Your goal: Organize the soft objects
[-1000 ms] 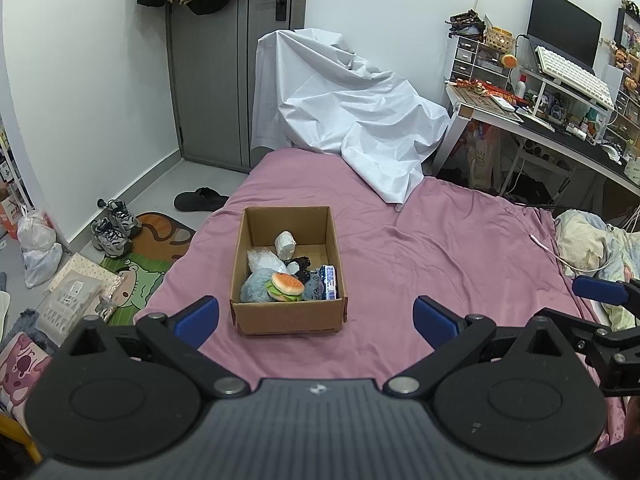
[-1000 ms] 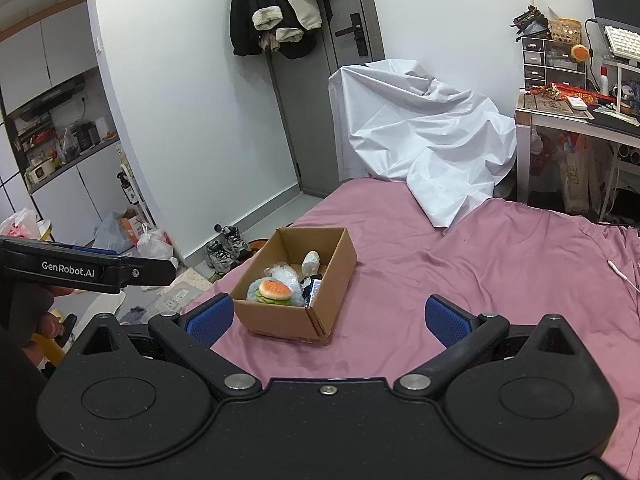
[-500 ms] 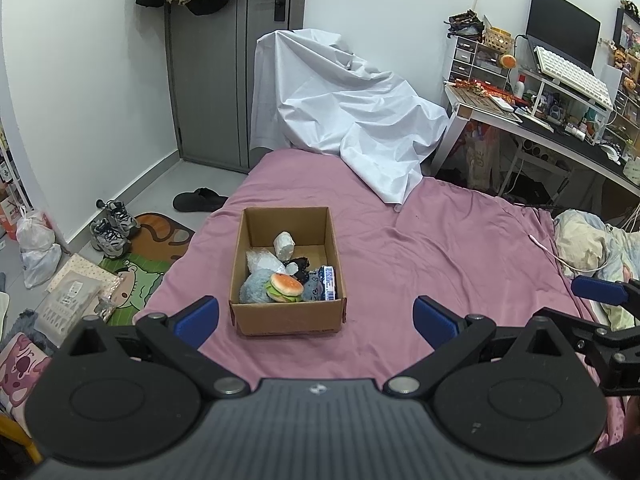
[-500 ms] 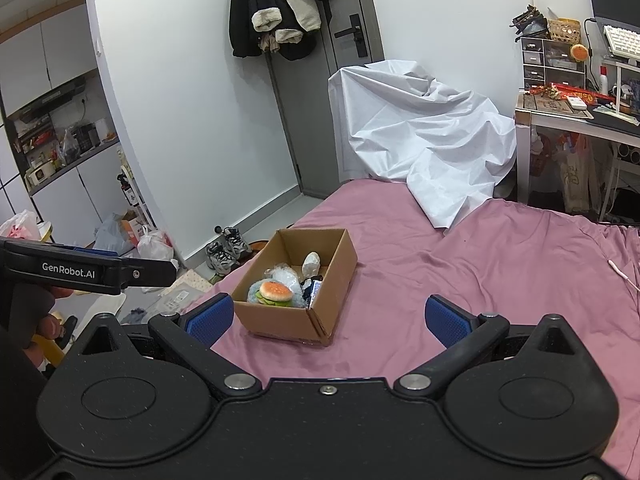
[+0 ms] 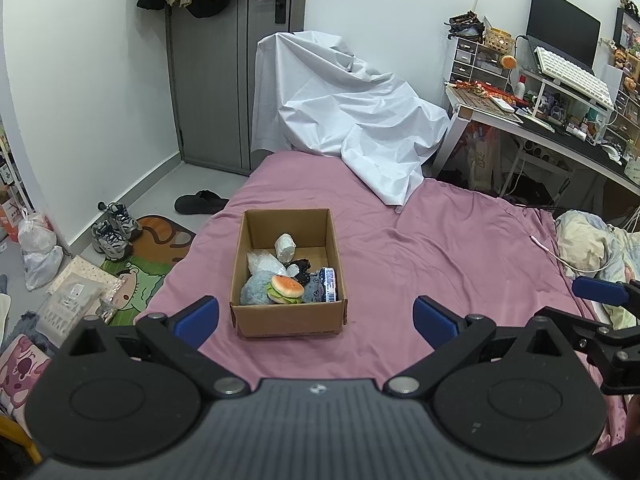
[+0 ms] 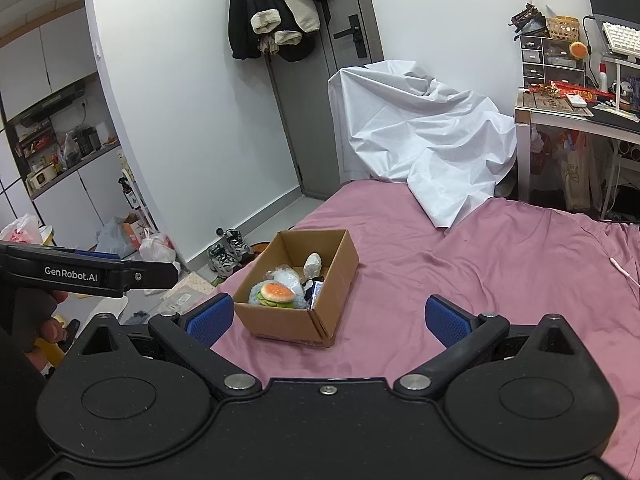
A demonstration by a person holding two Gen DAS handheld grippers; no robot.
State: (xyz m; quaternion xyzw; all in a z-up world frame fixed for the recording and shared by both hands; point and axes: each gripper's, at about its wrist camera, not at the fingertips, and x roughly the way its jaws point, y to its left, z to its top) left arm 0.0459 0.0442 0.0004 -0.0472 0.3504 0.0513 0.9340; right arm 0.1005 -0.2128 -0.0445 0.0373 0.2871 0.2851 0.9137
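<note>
Nearest in the left wrist view, the left hand-held gripper (image 5: 316,318) hangs over the near part of the bed with its blue pads spread wide and nothing between them. The right hand-held gripper (image 6: 328,316) is likewise wide apart and empty, also short of the box. Neither touches anything.

Just beyond both, on the pink bedsheet (image 5: 440,264), sits an open cardboard box (image 5: 288,322), toward the left side of the bed and near its edge. Its long axis runs away from the left camera, a short wall facing the gripper; in the right wrist view it sits turned, a corner toward the camera.

The soft objects are inside, crowded toward the near end: a plush hamburger (image 5: 285,289) lies bun-up on a grey-blue plush toy (image 5: 256,286), with a crinkled clear plastic bag (image 5: 262,264) behind, a small blue-and-white packet (image 5: 330,285) standing on edge against the right wall, something dark beside it, and a pale wrapped lump (image 5: 285,245) farther back.

These all look light and squashy, so a pinch should sink in rather than slip; the burger seems best taken across its bun from above. The plastic bag will likely crumple and slide, so I would grip a bunched fold.

Farther off, a white sheet (image 5: 352,112) drapes the bed's far end, before a grey door (image 5: 236,60)
</note>
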